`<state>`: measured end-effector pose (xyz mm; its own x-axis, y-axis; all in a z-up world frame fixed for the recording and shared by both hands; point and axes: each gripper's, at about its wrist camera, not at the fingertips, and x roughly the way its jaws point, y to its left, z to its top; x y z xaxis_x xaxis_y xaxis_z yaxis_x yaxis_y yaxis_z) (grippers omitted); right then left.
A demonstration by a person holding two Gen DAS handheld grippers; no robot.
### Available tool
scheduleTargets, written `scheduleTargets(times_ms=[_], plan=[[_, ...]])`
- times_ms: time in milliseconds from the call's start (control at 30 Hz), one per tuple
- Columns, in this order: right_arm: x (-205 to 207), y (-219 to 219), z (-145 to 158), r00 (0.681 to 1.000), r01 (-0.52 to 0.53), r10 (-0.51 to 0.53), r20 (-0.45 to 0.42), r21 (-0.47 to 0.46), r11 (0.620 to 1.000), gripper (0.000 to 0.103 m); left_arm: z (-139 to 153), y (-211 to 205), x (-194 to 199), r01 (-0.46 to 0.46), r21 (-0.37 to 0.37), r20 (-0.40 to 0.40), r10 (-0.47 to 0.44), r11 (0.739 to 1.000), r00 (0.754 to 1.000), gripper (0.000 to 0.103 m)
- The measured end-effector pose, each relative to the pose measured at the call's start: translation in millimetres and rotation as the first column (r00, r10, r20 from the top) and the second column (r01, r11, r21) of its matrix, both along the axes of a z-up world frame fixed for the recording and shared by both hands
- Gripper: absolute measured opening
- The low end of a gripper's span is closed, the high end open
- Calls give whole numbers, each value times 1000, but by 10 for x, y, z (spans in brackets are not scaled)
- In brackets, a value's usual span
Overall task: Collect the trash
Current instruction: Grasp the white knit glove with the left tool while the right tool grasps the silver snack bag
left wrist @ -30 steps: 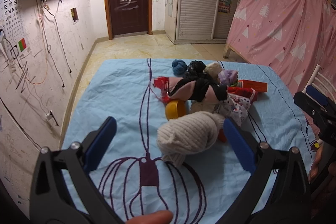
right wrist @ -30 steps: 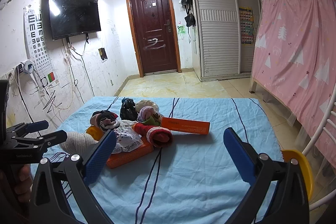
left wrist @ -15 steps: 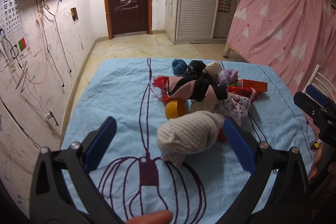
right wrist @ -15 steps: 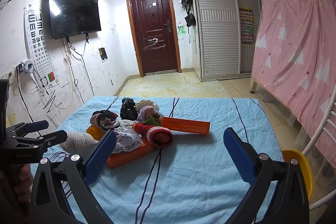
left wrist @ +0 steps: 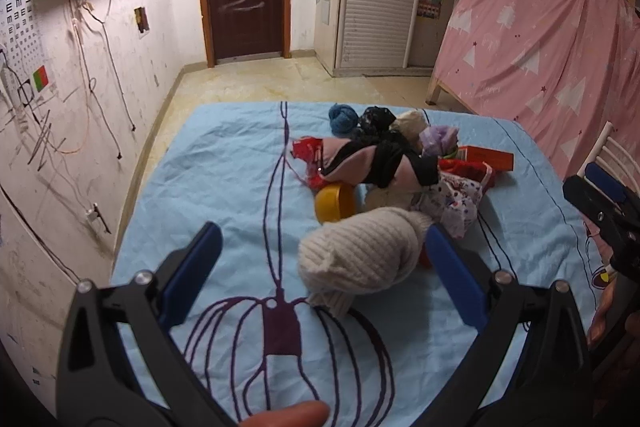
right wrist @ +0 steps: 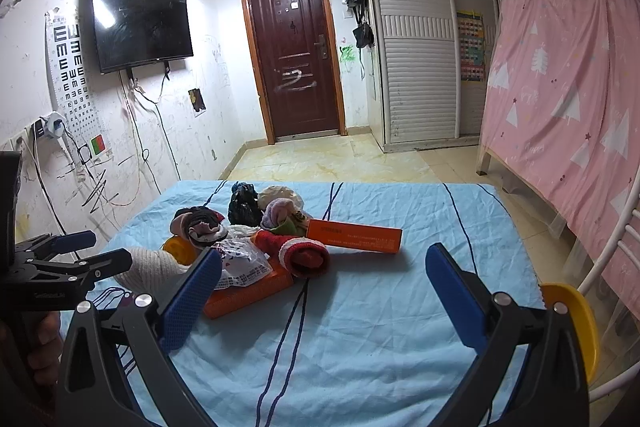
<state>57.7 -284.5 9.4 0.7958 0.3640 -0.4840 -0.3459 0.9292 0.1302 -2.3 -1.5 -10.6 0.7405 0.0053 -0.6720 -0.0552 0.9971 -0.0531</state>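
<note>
A pile of socks and trash lies on a light blue sheet (left wrist: 224,163). It holds a cream knit sock (left wrist: 360,255), a yellow cup (left wrist: 335,202), a printed plastic wrapper (right wrist: 240,263), an orange box (right wrist: 354,235), a flat orange packet (right wrist: 248,293) and a red sock (right wrist: 306,254). My left gripper (left wrist: 320,263) is open and empty, with the cream sock just ahead between its jaws. My right gripper (right wrist: 320,287) is open and empty over bare sheet, the pile ahead to its left. The left gripper also shows in the right wrist view (right wrist: 76,253).
A yellow bin rim (right wrist: 572,323) sits at the table's right side beside a white chair frame (right wrist: 612,255). A pink curtain (right wrist: 568,107) hangs on the right. A wall with cables (left wrist: 60,131) runs along the left. The right gripper shows at the left wrist view's right edge (left wrist: 600,203).
</note>
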Motion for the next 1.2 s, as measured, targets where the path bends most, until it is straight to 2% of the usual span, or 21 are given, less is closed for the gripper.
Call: scheduleTargets(times_ms=[267,300,333,400,467,567,733,1000,1033,1167,1200], plan=[[53,54,-53,999,-41,41,-13,8,999,95,-73,-19,129,7,-10,-47,-7,1000,999,96],[72,55,-62,999,-50,50,-18,13,999,95,-92,-22,156,12,-14,-53,-13,1000,998,94],[90,60,-63,998,-59,59,-24,18,998,95,-109,-28,172,21,-22,-62,-23,1000,998,84],[119,92,-77,995,-90,91,-43,34,995,95,-129,-36,201,49,-61,-72,-53,997,996,74],[151,162,-95,989,-130,132,-61,38,991,95,-131,-62,211,69,-72,-64,-73,995,995,57],[192,259,-111,980,-175,178,-86,39,984,95,-120,-88,209,85,-73,-50,-89,994,995,48],[303,518,-158,955,-260,262,-139,33,965,95,-106,3,230,101,-141,-39,-108,985,993,43],[456,910,-200,919,-355,345,-191,-18,935,94,-104,119,182,140,-187,-17,-146,972,989,37],[481,925,-206,917,-359,348,-197,-19,933,89,-109,130,173,146,-191,-14,-151,971,988,37],[586,999,-302,907,-358,340,-249,-32,933,47,-119,144,160,156,-190,-8,-161,969,987,34],[599,1023,-329,908,-355,331,-259,-51,934,44,-121,146,156,158,-185,-6,-162,970,987,34]])
